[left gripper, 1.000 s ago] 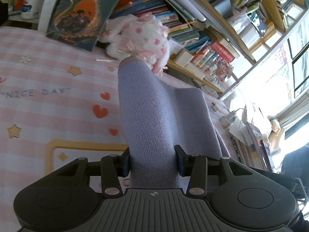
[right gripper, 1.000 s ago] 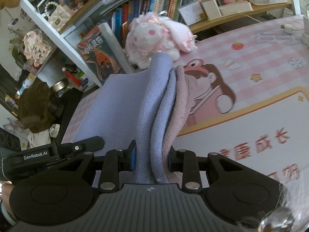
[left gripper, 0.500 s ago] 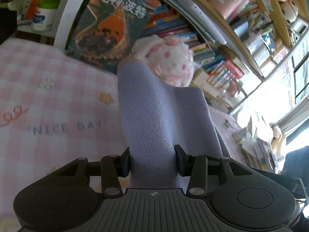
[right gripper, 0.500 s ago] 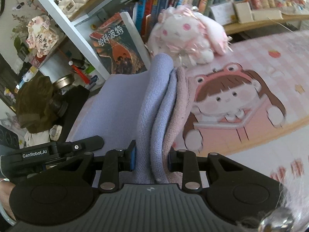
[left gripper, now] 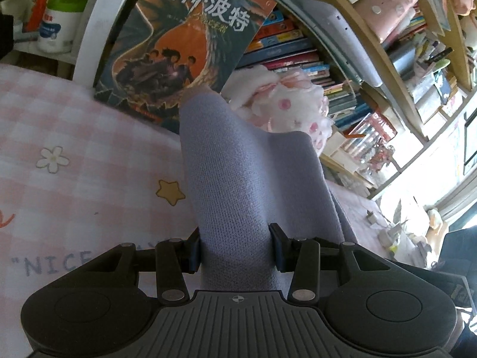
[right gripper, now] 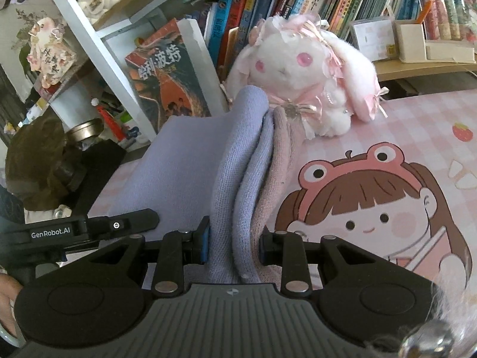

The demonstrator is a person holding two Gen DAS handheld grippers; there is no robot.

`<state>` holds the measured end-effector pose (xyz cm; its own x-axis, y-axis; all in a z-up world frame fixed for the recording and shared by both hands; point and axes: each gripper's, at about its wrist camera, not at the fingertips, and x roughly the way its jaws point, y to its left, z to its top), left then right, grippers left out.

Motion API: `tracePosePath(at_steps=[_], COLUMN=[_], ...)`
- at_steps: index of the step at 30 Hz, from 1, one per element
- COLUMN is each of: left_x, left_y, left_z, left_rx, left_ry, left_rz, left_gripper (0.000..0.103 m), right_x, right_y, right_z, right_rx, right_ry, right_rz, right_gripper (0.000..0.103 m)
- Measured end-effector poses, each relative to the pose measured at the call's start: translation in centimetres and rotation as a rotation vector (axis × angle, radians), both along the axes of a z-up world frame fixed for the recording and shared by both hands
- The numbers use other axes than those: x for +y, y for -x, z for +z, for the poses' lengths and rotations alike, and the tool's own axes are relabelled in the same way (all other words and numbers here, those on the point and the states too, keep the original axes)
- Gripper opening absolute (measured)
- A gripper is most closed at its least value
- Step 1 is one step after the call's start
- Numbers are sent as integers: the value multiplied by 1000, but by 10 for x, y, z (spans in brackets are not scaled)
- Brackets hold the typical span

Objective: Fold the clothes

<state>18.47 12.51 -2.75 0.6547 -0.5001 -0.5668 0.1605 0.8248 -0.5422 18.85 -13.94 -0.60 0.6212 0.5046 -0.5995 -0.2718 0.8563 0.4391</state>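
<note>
A lavender knit garment [left gripper: 238, 179] is held up between both grippers above the pink checked table cover. My left gripper [left gripper: 235, 247] is shut on one bunched edge of it. My right gripper [right gripper: 234, 244] is shut on several gathered layers of the garment [right gripper: 238, 179], lavender with a pinkish layer on the right side. The cloth stretches flat between the two grippers, and the left gripper's body [right gripper: 89, 226] shows at the left of the right wrist view.
A white and pink plush bunny [right gripper: 301, 68] sits at the back of the table against a bookshelf [right gripper: 298, 3]. A large book [left gripper: 184, 38] leans beside it. The table cover [right gripper: 387, 179] has a cartoon girl print. A white shelf post [right gripper: 98, 50] stands at left.
Both grippers have carried the garment forward toward the bookshelf and bunny. The book and bunny appear larger and closer. The grips on the cloth are unchanged.
</note>
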Motion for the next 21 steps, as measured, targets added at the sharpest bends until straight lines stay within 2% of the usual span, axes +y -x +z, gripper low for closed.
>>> tracePosePath(at_steps=[4, 9, 13, 21], left_x=[-4, -3, 1, -4], left_y=[-8, -17, -19, -35], left_z=[-10, -31, -35, -34], left_rx=[7, 64, 75, 79], left_ry=[4, -6, 32, 6], left_rz=[9, 35, 59, 99], left_gripper=[43, 45, 45, 49], right_x=[-7, -10, -19, -26], right_y=[-14, -31, -39, -60], right_z=[-9, -30, -44, -53], right_rx=[5, 52, 80, 132], right_ry=[1, 8, -58, -136], right_rz=[20, 48, 34, -10], right_gripper=[27, 28, 28, 32])
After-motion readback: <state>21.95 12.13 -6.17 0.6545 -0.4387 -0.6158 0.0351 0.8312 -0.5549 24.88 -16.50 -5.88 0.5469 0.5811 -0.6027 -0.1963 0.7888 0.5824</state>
